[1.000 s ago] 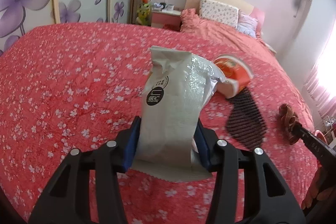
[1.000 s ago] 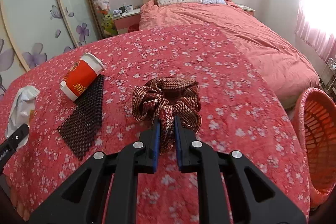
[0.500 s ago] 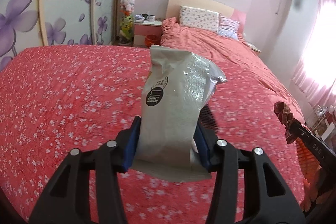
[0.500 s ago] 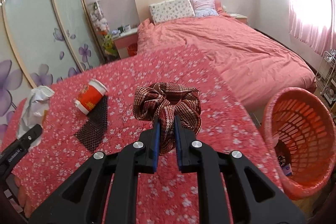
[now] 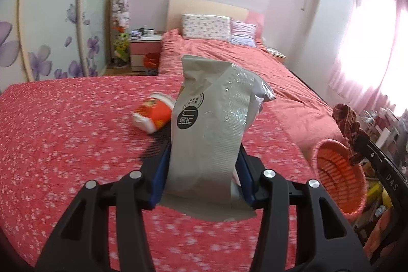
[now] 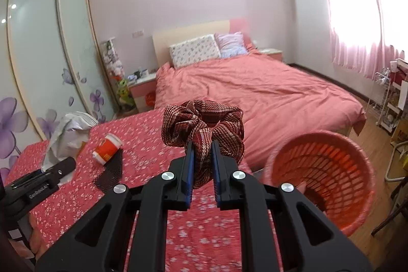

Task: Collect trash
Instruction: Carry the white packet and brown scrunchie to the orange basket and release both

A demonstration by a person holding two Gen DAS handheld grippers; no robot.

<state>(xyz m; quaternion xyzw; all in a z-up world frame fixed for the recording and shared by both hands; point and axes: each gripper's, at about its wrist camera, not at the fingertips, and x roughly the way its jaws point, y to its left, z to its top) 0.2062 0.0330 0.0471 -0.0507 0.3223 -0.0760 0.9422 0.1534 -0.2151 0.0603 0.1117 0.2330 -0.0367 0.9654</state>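
My left gripper [image 5: 202, 157] is shut on a grey snack bag [image 5: 211, 134], held upright above the red flowered bedspread [image 5: 63, 134]. My right gripper [image 6: 201, 147] is shut on a red-brown striped scrunchie [image 6: 204, 121], held in the air left of the orange laundry-style basket [image 6: 323, 175]. The basket also shows in the left wrist view [image 5: 336, 177], with the scrunchie [image 5: 346, 119] above it. A red paper cup [image 5: 153, 115] lies on its side on the bedspread beside a black mesh piece [image 6: 111, 173].
A second bed with a pink duvet [image 6: 255, 86] and pillows [image 6: 196, 52] lies behind. A pink nightstand [image 5: 144, 50] stands by the sliding wardrobe doors [image 6: 38, 55]. A wire rack [image 6: 390, 98] stands at the right by the pink curtains.
Both grippers have lifted and swung right with their loads. The orange basket has come into the left wrist view and looms larger in the right wrist view.
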